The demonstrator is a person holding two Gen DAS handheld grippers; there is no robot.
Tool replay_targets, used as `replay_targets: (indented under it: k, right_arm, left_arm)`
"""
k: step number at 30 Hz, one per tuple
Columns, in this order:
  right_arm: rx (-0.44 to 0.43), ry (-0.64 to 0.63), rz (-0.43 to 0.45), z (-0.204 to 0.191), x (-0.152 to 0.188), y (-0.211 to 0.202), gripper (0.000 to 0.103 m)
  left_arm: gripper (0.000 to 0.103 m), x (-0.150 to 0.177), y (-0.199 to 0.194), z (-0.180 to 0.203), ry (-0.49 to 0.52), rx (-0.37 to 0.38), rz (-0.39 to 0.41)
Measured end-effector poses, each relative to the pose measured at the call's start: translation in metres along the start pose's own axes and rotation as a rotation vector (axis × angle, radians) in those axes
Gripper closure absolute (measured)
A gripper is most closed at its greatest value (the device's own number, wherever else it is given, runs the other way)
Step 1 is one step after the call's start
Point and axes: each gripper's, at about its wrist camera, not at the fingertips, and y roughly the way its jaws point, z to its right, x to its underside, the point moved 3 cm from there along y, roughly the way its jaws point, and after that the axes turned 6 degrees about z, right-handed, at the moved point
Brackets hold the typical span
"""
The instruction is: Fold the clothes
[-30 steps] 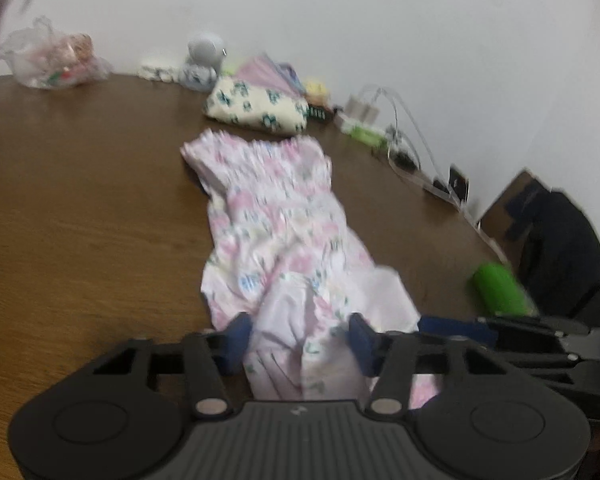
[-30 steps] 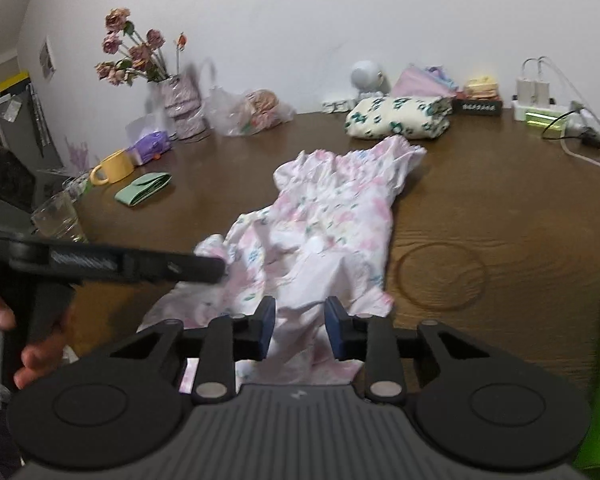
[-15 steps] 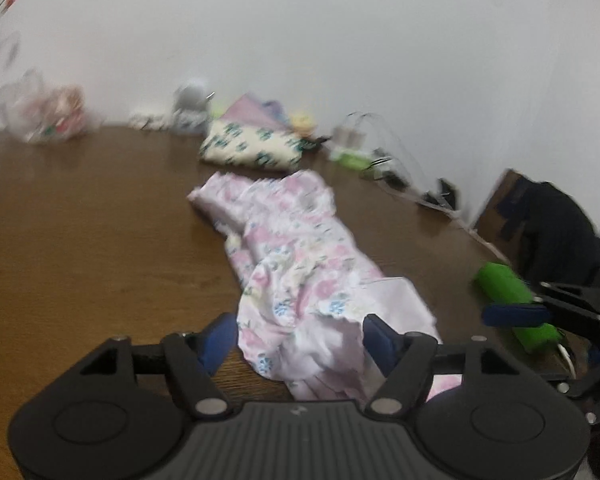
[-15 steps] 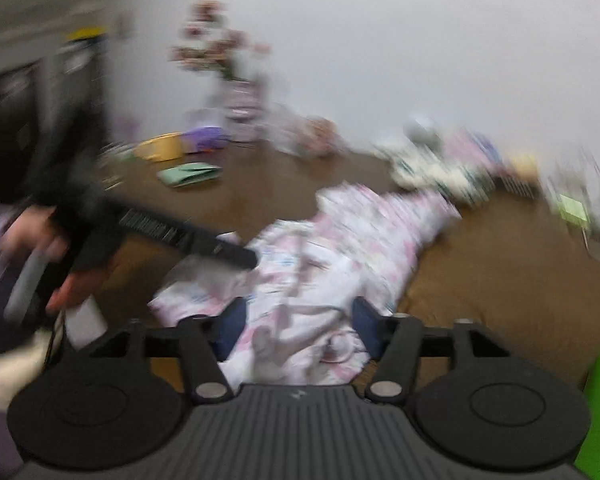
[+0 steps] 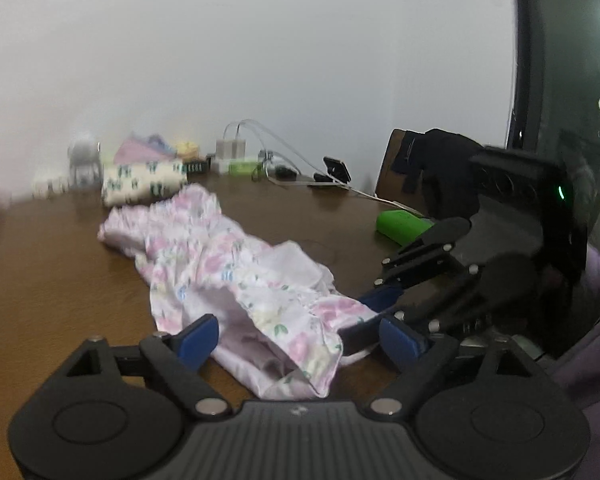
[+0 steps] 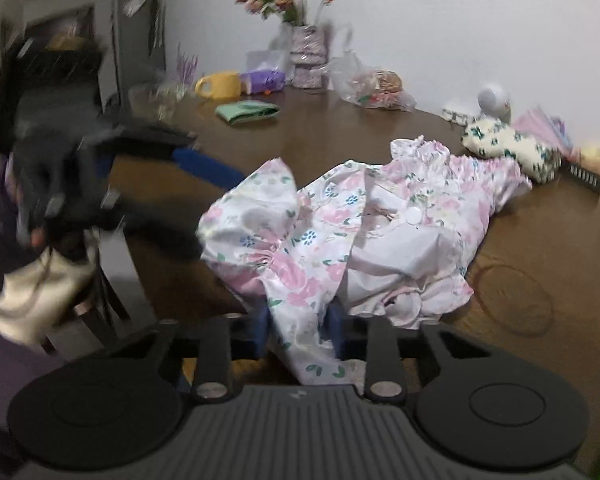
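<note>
Pink floral cotton garment (image 6: 380, 224) lies crumpled lengthwise on the brown wooden bench (image 5: 48, 280), its near hem at the edge so both tools can reach it. The right tool (image 6: 300, 330) is clamped on a hanging flap of that hem; the left tool (image 5: 296, 340) sits spread wide around another bunched part (nothing pinched yet), likely seeking a second corner. Farther back, a patterned vase (image 6: 306, 56) holds pink flowers, and a clear plastic bag (image 6: 374, 86) holds something I cannot identify.
</note>
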Motion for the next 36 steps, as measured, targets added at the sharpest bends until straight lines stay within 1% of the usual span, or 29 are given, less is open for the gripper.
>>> replay_targets:
  k: [1,2,5,7,11,15,17,21,23,25,26,27,28,29,30,32,33,36]
  right_arm:
    - [-0.011,0.027,0.008,0.004,0.000,-0.001,0.086]
    - [-0.022,0.051,0.013,0.007,0.000,-0.002,0.088]
    - [-0.064,0.120,0.026,0.015,0.001,-0.005,0.094]
    - [-0.101,0.171,0.041,0.019,-0.002,-0.009,0.095]
    - [-0.183,0.247,0.035,0.024,-0.003,-0.018,0.096]
    - [-0.267,0.314,0.016,0.027,-0.003,-0.025,0.096]
    - [-0.298,0.343,0.005,0.028,-0.001,-0.029,0.096]
    - [-0.353,0.385,-0.015,0.030,-0.001,-0.037,0.096]
    - [-0.380,0.394,-0.020,0.030,-0.002,-0.041,0.096]
    - [-0.382,0.389,-0.030,0.030,-0.002,-0.043,0.096]
    - [-0.377,0.389,-0.031,0.031,-0.002,-0.043,0.096]
    - [-0.372,0.389,-0.031,0.033,-0.002,-0.044,0.094]
    - [-0.356,0.380,-0.024,0.034,-0.002,-0.047,0.092]
    - [-0.339,0.369,-0.016,0.034,-0.002,-0.050,0.087]
    - [-0.321,0.357,-0.007,0.035,-0.002,-0.053,0.066]
    - [-0.288,0.310,0.034,0.032,-0.001,-0.068,0.034]
    - [-0.273,0.277,0.059,0.028,-0.001,-0.076,0.027]
    - [-0.191,0.107,0.090,0.013,0.002,-0.090,0.022]
  left_arm:
    - [0.016,0.000,0.002,0.006,0.043,-0.029,0.009]
    - [0.016,0.001,0.002,0.012,0.079,-0.035,0.021]
    - [0.016,0.002,0.000,0.029,0.193,-0.022,0.081]
    - [0.016,0.003,-0.001,0.038,0.256,-0.023,0.107]
    - [0.016,0.015,0.002,0.054,0.374,-0.034,0.090]
    - [0.016,0.034,0.007,0.069,0.534,-0.039,0.058]
    - [0.016,0.039,0.006,0.071,0.579,-0.031,0.053]
    - [0.021,0.037,0.004,0.067,0.562,0.017,0.070]
    - [0.029,0.034,0.006,0.068,0.556,0.057,0.070]
    - [0.060,0.032,0.009,0.070,0.554,0.115,0.048]
    - [0.067,0.031,0.011,0.070,0.548,0.141,0.026]
    - [0.077,0.031,0.013,0.071,0.539,0.165,0.006]
    - [0.081,0.031,0.014,0.070,0.524,0.180,-0.010]
    - [0.082,0.030,0.014,0.068,0.504,0.191,-0.017]
    - [0.083,0.029,0.014,0.064,0.474,0.201,-0.021]
    - [0.086,0.024,0.012,0.054,0.383,0.224,-0.031]
    - [0.087,0.021,0.010,0.048,0.330,0.235,-0.036]
    - [0.087,0.011,0.005,0.030,0.171,0.291,-0.050]
